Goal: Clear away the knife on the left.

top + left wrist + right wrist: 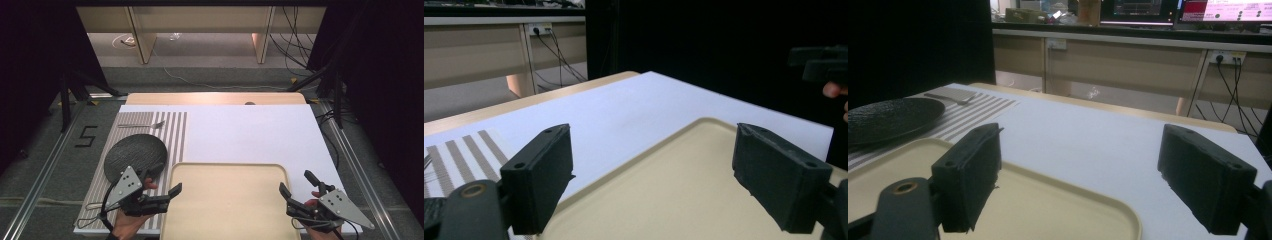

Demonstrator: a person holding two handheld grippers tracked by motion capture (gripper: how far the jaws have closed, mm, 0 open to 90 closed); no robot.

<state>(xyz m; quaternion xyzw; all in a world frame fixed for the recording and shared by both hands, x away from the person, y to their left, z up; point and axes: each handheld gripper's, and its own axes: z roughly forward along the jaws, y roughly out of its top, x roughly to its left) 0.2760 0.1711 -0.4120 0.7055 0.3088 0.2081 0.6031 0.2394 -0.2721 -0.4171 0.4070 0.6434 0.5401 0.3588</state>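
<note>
A beige tray [230, 200] lies empty at the near middle of the table. To its left, a black plate [135, 155] rests on a striped placemat [172, 130], with a fork [142, 125] lying behind it. My left gripper [165, 180] hovers open over the tray's left rim, nothing between its jaws. My right gripper [296, 182] is open above the tray's right rim, also holding nothing. In the left gripper view the open left gripper [654, 175] frames the tray [684, 195]. In the right gripper view the open right gripper [1078, 180] frames the tray's corner [1048, 200], with the plate [888, 117] at far left.
A white sheet [250, 135] covers the table behind the tray. The table's wooden far edge [215, 97] borders a floor with cables and desk legs. Dark stands rise at both sides. The right gripper [824, 62] appears at the upper right of the left gripper view.
</note>
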